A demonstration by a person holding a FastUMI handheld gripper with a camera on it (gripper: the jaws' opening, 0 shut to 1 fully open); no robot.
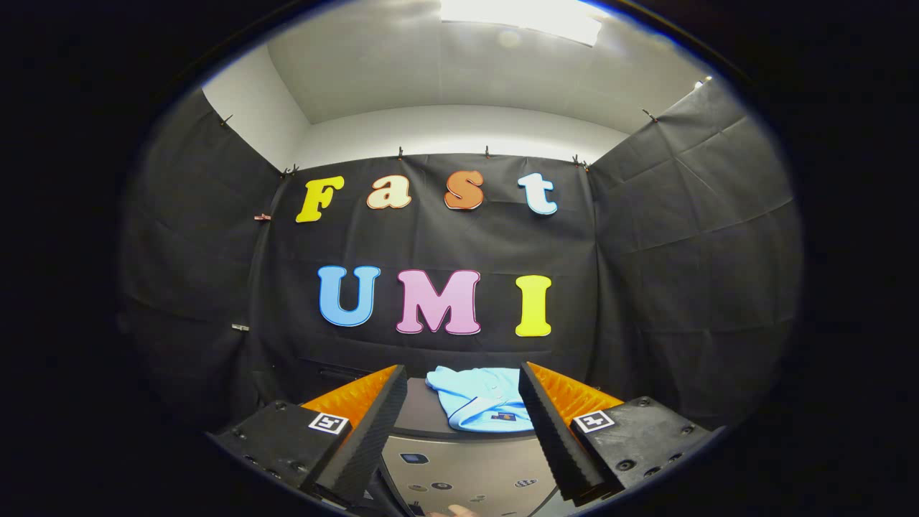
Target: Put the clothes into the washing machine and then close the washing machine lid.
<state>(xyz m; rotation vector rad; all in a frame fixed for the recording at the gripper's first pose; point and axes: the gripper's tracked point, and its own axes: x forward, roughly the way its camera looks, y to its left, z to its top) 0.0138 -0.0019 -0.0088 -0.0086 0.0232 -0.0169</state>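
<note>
Black cloth walls (689, 237) close the booth under a white ceiling with a bright light panel (524, 18) at the top of the frame. Low in the centre I see the light-blue shirt (479, 402) lying folded on the grey top of the washing machine (467, 467), its long axis running roughly left to right, collar end toward the lower right. I hold the gripper (463, 384) spread wide, touching nothing, and the shirt sits between and just beyond its fingers.
</note>
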